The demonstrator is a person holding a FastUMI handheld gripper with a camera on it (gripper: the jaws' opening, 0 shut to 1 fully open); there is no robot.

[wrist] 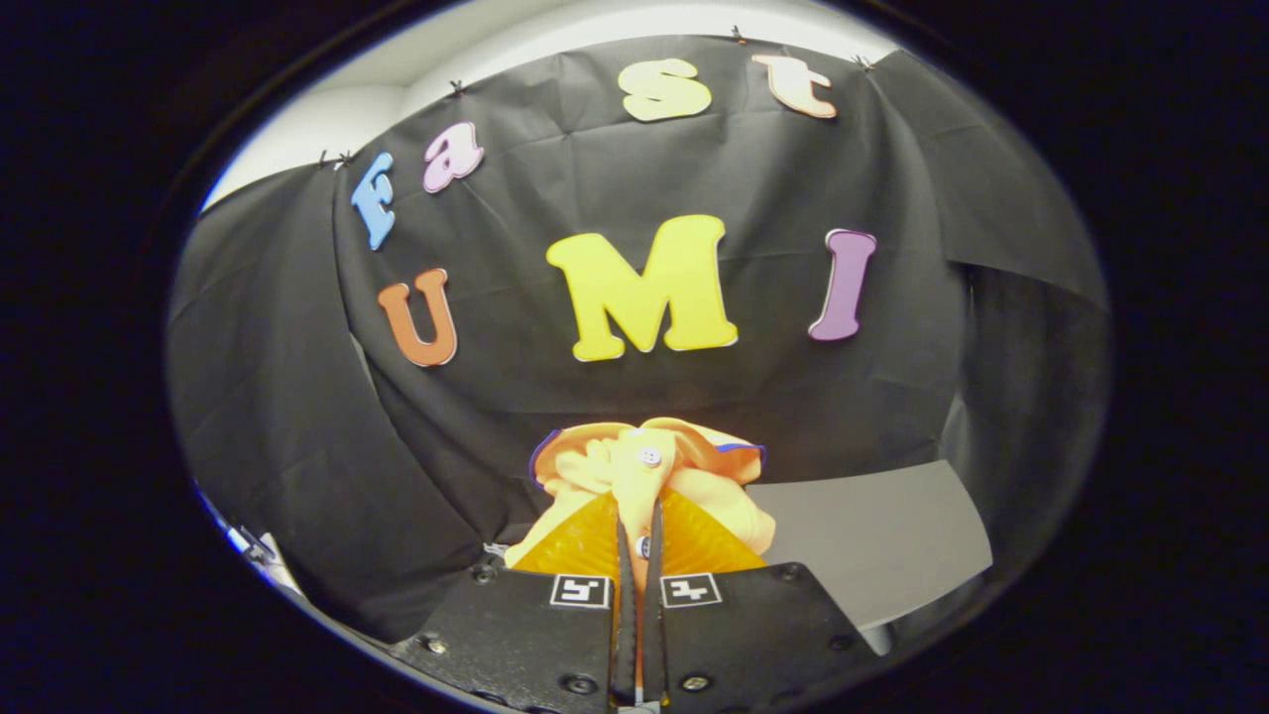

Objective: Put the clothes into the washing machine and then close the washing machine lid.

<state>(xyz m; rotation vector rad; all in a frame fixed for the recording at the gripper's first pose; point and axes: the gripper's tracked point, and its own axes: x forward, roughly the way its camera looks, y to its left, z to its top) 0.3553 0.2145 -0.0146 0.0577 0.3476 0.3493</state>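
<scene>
Fingers (634,555) drawn nearly together, both pressing a fold of the yellow garment (649,476) between them. Only a narrow slit shows between the two, and cloth fills it. A small button sits in that slit, down low.

The garment bunches just ahead of the fingertips, mounded up and lifted clear of anything below it. A second button (650,456) faces the camera near the top of the bunch. A thin dark trim (739,448) runs along the upper edge, probably a collar or hem. The strip with the buttons runs straight up from the pinch, so the long axis of what shows is roughly upright and in line with the slit between the fingers. The rest of the cloth spills to either side. Which end is the neck I cannot tell.

Judgement: the pinch is taken on the button strip because the doubled cloth there gives something firm to grip, and the garment is held high so it hangs free for carrying.

Beyond the garment, to the right, a flat grey panel (872,540) lies low. It may be a lid or a counter top, I cannot tell which. Behind everything is the booth's black cloth wall (278,397). Garment is in the air, not yet in any machine. Lid step not begun.
</scene>
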